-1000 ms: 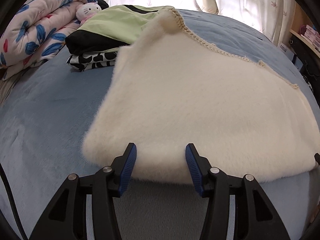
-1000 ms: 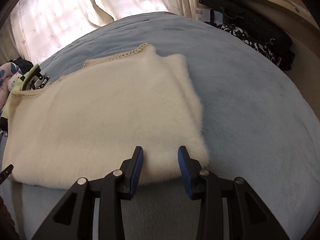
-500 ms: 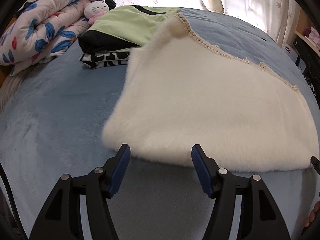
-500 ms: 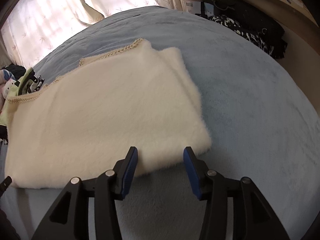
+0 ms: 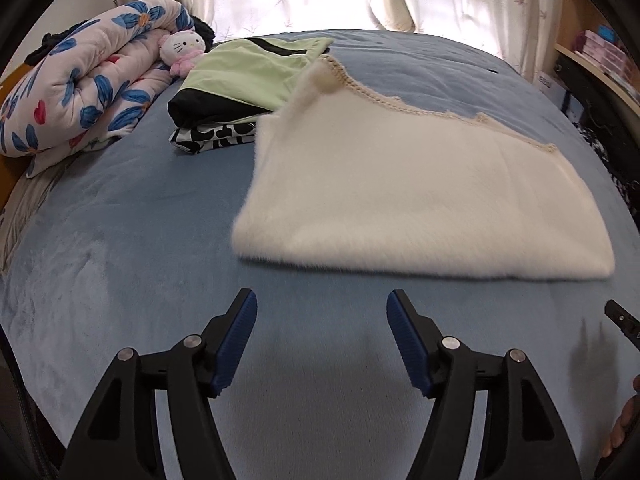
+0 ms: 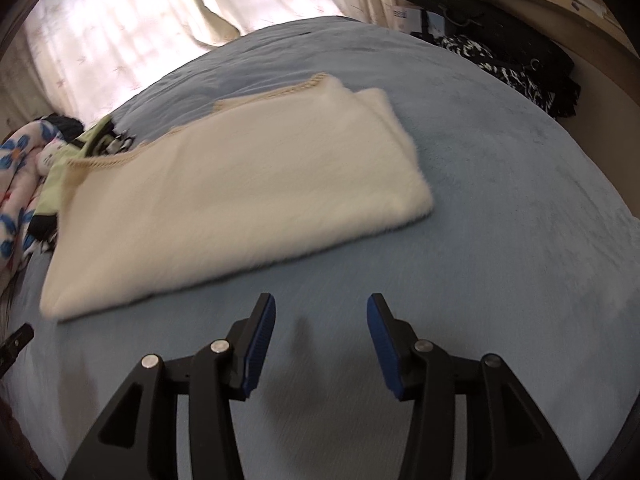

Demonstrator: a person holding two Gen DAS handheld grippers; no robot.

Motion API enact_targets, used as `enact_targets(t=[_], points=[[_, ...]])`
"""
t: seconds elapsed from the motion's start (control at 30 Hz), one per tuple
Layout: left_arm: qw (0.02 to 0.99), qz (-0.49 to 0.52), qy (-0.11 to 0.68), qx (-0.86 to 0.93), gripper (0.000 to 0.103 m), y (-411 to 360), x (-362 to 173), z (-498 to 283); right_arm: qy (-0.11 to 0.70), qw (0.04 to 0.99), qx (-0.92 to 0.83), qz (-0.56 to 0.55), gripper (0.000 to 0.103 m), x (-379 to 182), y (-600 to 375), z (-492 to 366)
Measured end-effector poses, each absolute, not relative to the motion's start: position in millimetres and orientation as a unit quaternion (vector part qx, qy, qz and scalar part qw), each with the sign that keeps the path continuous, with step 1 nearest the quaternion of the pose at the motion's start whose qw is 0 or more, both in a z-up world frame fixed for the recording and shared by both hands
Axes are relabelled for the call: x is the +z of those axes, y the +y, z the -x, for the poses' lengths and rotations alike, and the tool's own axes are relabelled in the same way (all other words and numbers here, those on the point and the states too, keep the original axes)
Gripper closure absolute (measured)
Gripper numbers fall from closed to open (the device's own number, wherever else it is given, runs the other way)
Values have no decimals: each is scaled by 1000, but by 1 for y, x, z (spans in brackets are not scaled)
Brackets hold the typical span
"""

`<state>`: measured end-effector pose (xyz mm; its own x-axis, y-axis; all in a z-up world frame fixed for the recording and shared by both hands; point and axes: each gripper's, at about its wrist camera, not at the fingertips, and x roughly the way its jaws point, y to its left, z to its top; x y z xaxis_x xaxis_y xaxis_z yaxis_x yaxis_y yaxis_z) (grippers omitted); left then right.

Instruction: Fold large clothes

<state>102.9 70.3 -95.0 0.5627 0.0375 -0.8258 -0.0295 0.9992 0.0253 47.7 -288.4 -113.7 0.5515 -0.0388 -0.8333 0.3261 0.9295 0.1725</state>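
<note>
Folded sweater (image 5: 420,200) lies flat on bed (image 5: 140,240), beyond my left gripper (image 5: 322,336) and right gripper (image 6: 320,336); both spread wide, holding nothing.

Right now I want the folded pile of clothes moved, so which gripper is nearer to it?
Left. The left gripper is open, short of the cream blanket's left end, beside the pile. The right gripper is open near its right end, farther off.
</note>
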Motion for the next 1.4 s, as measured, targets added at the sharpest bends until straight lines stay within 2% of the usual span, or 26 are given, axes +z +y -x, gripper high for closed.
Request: enact_targets(t=[0.07, 0.43, 0.77, 1.4], points=[[881, 15, 473, 0, 33, 71, -95, -93, 457, 872, -95, -146, 55, -108, -279, -40], [837, 175, 504, -121, 32, 92, -124, -68, 407, 907, -72, -76, 55, -82, -232, -17], [812, 283, 490, -143, 32, 120, -163, -86, 407, 912, -35, -31, 55, -101, -186, -32], [809, 365, 444, -124, 33, 136, -220, -221, 410, 911, -10, -50, 55, -131, -169, -88]])
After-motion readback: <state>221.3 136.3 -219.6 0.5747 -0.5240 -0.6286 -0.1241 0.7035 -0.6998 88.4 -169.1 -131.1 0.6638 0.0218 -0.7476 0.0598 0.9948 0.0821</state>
